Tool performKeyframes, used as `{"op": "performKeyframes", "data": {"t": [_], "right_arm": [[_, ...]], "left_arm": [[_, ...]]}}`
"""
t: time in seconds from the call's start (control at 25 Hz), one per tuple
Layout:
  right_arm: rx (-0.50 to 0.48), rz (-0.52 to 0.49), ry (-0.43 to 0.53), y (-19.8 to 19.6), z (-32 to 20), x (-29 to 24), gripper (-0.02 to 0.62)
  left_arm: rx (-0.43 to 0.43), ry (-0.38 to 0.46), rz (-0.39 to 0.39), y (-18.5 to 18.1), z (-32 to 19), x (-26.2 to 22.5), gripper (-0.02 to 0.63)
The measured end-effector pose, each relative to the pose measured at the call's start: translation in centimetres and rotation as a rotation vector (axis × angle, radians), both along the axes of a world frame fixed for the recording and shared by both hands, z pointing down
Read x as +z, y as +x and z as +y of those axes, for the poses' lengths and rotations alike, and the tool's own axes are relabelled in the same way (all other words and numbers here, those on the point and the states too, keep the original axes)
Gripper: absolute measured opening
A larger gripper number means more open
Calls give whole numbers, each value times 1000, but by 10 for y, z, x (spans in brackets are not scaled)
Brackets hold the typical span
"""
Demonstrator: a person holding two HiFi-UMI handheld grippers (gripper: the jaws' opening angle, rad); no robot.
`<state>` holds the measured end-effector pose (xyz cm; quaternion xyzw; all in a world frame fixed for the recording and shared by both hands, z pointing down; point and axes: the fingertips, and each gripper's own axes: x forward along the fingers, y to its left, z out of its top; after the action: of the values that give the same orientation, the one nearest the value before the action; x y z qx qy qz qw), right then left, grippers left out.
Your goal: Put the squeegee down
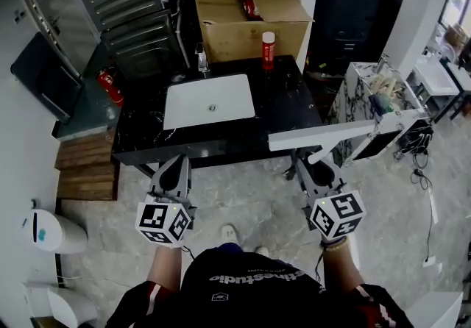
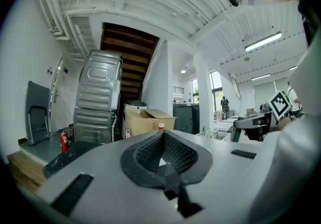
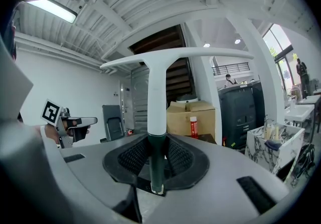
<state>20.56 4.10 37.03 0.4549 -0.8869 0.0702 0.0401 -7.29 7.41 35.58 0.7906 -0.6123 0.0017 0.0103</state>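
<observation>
The squeegee [image 1: 324,135] is white and T-shaped, with a dark green grip end. My right gripper [image 1: 315,170] is shut on that grip end and holds it in the air just in front of the black marble counter [image 1: 287,106]. In the right gripper view the squeegee [image 3: 156,102] stands upright from between the pads, its blade lying level across the top, with my right gripper [image 3: 156,140] clamped on the green end. My left gripper [image 1: 174,166] hangs before the counter's front edge. In its own view my left gripper [image 2: 163,137] has its pads together with nothing between them.
A white sink [image 1: 208,101] is set into the counter. A red bottle [image 1: 268,50] and a small clear bottle [image 1: 202,60] stand at the counter's back edge before a cardboard box [image 1: 250,18]. A wooden step [image 1: 87,165] lies left, a marble stand [image 1: 368,102] right.
</observation>
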Motion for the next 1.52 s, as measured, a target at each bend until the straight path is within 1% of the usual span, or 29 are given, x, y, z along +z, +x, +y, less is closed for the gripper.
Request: {"op": "performKeyframes", "data": {"t": [0.12, 0.24, 0.4, 0.56, 0.76, 0.92, 1.04, 1.24, 1.4, 1.52], "right_arm": [[3, 7, -11, -5, -23, 9, 126], [18, 15, -23, -14, -52, 16, 126], [40, 45, -24, -28, -103, 16, 126], [70, 63, 1, -48, -173, -2, 126], [76, 77, 19, -87, -246, -21, 126], [93, 81, 2, -102, -280, -20, 126], [108, 92, -13, -100, -296, -15, 126], [105, 91, -45, -82, -324, -8, 126], [59, 100, -75, -82, -343, 3, 126], [-26, 121, -147, -96, -350, 27, 126]], "left_arm": [[-1, -7, 7, -5, -22, 8, 14], [4, -5, 19, -15, -56, 15, 14], [35, -6, 57, -27, -119, 25, 14], [70, 10, 78, -45, -191, 19, 14], [94, 27, 81, -80, -266, 7, 14], [121, 26, 75, -91, -310, 5, 14], [142, 9, 86, -87, -337, 12, 14], [161, -20, 97, -63, -371, 17, 14], [147, -44, 92, -54, -382, 23, 14], [101, -75, 90, -61, -386, 36, 14]]}}
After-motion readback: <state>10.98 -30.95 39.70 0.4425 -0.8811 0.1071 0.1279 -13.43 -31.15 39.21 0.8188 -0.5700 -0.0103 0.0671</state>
